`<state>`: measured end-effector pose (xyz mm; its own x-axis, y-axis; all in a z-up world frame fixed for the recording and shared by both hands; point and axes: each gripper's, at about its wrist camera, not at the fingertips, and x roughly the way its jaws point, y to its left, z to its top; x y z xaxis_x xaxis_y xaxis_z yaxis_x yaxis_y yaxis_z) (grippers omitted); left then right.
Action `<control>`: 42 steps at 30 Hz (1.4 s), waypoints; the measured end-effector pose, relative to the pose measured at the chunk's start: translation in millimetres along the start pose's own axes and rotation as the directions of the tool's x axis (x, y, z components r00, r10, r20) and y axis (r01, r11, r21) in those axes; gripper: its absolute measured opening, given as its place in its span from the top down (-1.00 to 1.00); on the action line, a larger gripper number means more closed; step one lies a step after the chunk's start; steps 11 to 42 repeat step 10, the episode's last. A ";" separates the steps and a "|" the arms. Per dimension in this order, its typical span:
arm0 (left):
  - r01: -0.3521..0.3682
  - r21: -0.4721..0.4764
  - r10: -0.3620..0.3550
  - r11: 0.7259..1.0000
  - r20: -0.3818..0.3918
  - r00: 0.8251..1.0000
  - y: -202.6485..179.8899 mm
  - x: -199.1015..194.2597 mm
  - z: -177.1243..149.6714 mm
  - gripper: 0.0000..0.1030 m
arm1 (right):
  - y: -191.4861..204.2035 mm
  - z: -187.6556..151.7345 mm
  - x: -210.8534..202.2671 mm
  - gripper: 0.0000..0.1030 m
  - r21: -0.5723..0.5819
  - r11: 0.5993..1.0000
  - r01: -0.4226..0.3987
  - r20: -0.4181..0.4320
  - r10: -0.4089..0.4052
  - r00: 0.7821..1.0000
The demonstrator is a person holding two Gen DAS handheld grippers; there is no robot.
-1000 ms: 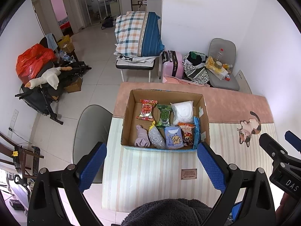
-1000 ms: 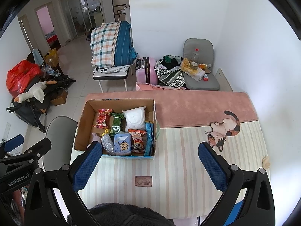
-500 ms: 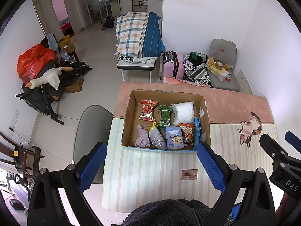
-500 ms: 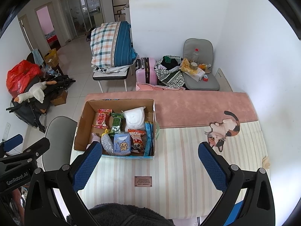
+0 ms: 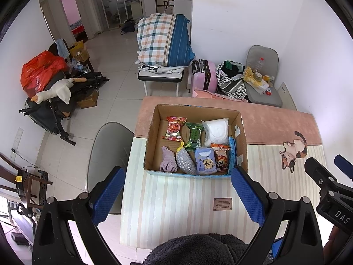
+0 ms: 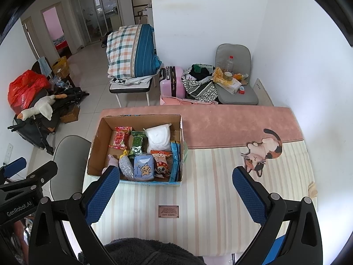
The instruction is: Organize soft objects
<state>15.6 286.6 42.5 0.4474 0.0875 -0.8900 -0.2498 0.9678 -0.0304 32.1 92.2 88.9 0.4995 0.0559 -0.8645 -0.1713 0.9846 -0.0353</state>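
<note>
A cardboard box [image 5: 241,132] stands on the striped table mat [image 5: 176,209]. It holds several soft packs: a red snack bag [image 5: 174,128], a green pack [image 5: 194,135], a white pouch [image 5: 216,131], a purple cloth [image 5: 167,163], a silver mesh bag [image 5: 185,161], a blue tissue pack [image 5: 205,161] and an orange snack bag [image 5: 221,158]. The box also shows in the right wrist view [image 6: 97,141]. My left gripper [image 5: 176,195] is open and empty, high above the table's near side. My right gripper [image 6: 176,195] is open and empty, to the right of the box.
A grey chair [image 5: 106,152] stands at the table's left edge. A cat picture [image 6: 262,152] marks the mat's right part. A small label [image 6: 168,211] lies near the front. Dark fleece [image 5: 198,249] fills the bottom of both views. Beyond are a bench with bedding [image 5: 164,42] and a suitcase [image 5: 204,75].
Both grippers stay open and nearly still. The views drift only slightly; nothing in the box has moved.
</note>
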 end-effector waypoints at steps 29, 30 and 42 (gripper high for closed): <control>-0.004 0.005 0.004 1.000 0.007 1.000 1.9 0.3 1.5 -0.91 | -0.6 -0.4 0.5 -1.00 0.000 1.000 0.001 0.002 -0.001 1.000; -0.004 0.005 0.004 1.000 0.007 1.000 1.9 0.3 1.5 -0.91 | -0.6 -0.4 0.5 -1.00 0.000 1.000 0.001 0.002 -0.001 1.000; -0.004 0.005 0.004 1.000 0.007 1.000 1.9 0.3 1.5 -0.91 | -0.6 -0.4 0.5 -1.00 0.000 1.000 0.001 0.002 -0.001 1.000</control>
